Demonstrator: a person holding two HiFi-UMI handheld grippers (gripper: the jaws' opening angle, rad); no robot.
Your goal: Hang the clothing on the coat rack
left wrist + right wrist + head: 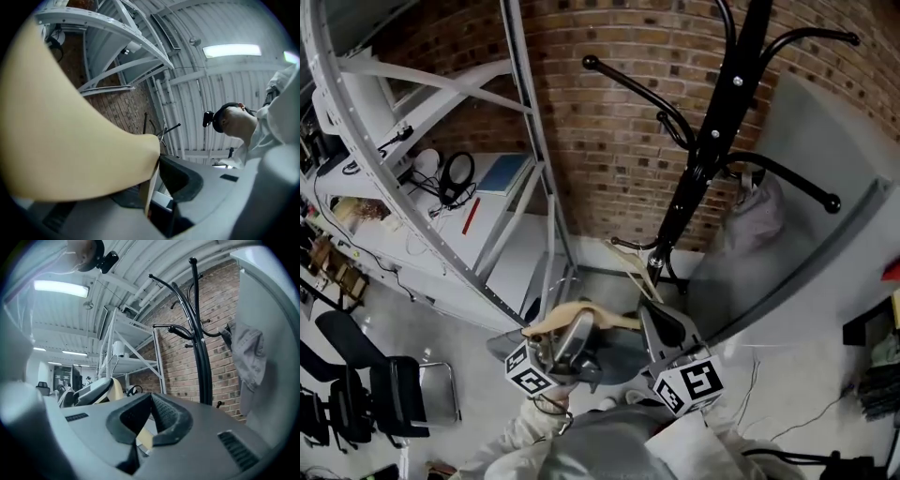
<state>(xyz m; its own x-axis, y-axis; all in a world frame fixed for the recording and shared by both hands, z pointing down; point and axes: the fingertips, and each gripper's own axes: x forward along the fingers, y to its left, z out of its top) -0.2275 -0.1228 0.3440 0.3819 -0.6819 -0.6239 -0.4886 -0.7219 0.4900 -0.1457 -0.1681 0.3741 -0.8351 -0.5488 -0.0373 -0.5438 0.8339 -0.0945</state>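
Observation:
A pale wooden hanger (581, 314) is held low in the head view, in front of the black coat rack (712, 141). My left gripper (572, 330) is shut on its broad shoulder, which fills the left gripper view as a cream slab (70, 131) against the jaw pad (180, 180). My right gripper (661, 321) is shut on the hanger's other part; a sliver of wood (143, 439) shows between its closed jaws. The hanger's thin arm (633, 270) rises toward the rack's pole. A grey garment (757, 216) hangs from a rack arm on the right, also in the right gripper view (248, 357).
Grey metal shelving (441, 103) stands to the left, with headphones (455, 176) on a shelf. Behind is a brick wall (609, 141). A grey partition (834, 159) stands right of the rack. A black chair (380, 394) is at lower left, and cables lie on the floor at right.

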